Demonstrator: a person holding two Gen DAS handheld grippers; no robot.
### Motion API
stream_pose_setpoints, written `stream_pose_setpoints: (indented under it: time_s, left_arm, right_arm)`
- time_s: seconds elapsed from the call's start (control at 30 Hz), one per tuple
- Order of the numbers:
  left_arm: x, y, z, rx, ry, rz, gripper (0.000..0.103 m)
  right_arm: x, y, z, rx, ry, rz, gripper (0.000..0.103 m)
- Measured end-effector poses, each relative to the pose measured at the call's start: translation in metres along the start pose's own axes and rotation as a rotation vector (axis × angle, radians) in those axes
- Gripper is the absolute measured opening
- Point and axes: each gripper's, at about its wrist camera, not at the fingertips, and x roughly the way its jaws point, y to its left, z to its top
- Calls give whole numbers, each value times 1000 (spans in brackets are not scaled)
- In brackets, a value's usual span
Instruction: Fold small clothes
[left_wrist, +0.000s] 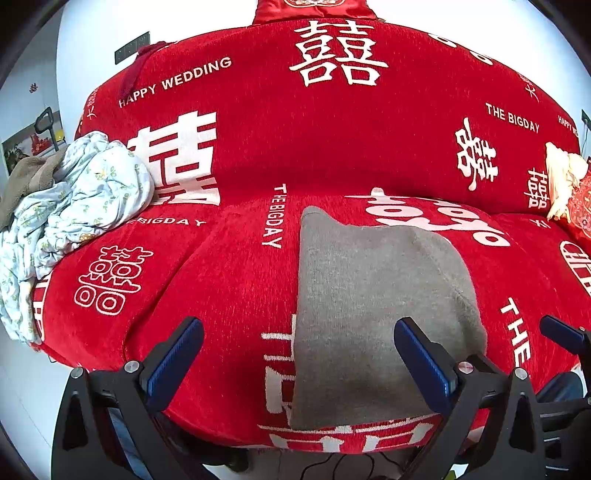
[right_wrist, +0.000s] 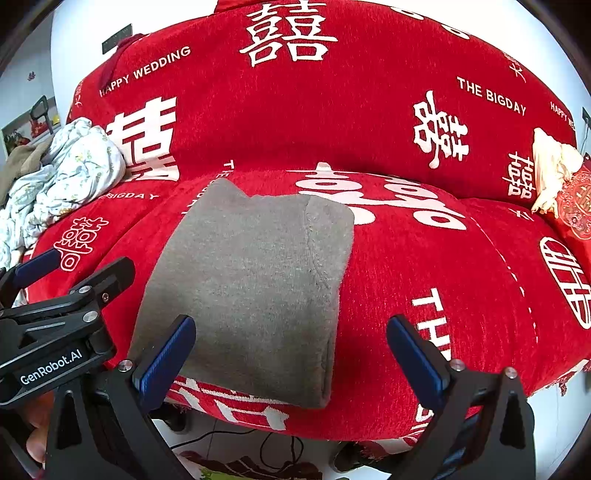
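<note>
A folded grey knit garment (right_wrist: 255, 280) lies flat on the front of the seat of the red sofa cover with white lettering (left_wrist: 332, 147). Just in front of the garment, the left gripper (left_wrist: 301, 363) and right gripper (right_wrist: 291, 360) hover, both jaws spread wide, holding nothing.

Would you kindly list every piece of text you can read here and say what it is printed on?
"HAPPY WEDDING": red sofa cover, backrest.
"THE BIGDAY": same cover, backrest and seat.
Large white Chinese double-happiness characters: across the cover.
"GenRobot.AI": body of the left claw, seen from the right wrist.
Small print at the backrest's right edge: too distorted to read.
</note>
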Motion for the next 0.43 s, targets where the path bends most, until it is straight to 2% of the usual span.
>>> stream_pose_setpoints:
  time_s: [0.43]
  left_arm:
    - [2,0,0,9,6,3,103]
  right_arm:
    - [4,1,-3,-4,5,9,103]
